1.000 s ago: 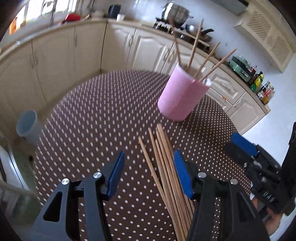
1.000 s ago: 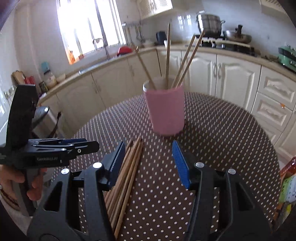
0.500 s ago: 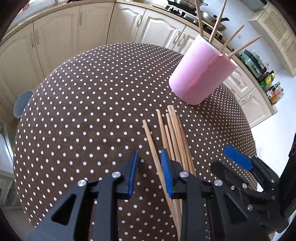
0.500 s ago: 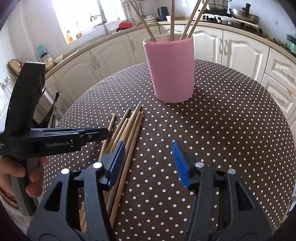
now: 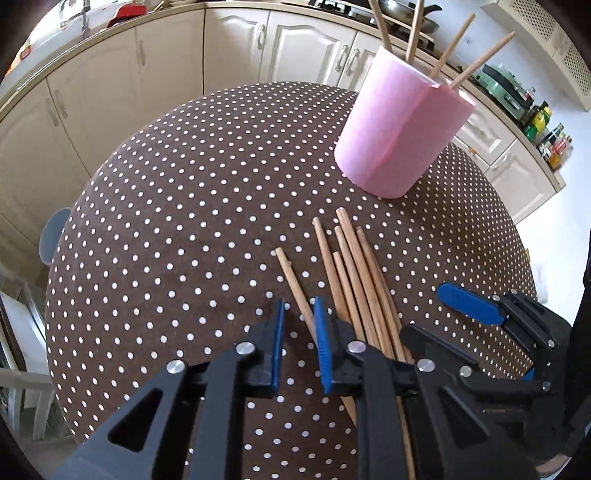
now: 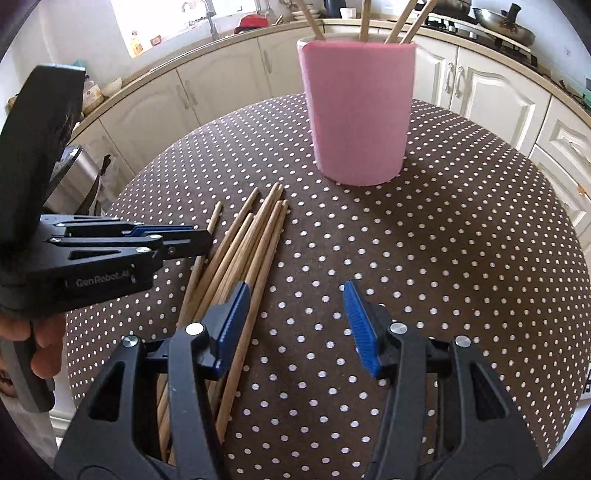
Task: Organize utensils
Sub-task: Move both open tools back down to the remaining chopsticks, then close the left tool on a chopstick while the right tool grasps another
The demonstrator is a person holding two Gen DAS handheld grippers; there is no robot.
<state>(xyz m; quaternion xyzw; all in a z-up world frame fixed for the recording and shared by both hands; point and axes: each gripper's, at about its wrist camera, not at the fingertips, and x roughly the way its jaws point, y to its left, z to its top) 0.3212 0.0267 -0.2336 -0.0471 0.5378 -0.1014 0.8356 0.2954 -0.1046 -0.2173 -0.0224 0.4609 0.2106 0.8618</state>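
A home kitchen: cream cabinets [image 5: 236, 55], a wok [image 6: 504, 27], a sink tap [image 6: 207, 16].

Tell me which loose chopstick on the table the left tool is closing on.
The lone chopstick lying apart, left of the bundle. The left tool has just been closing around it; the others lie bunched together outside its jaws.
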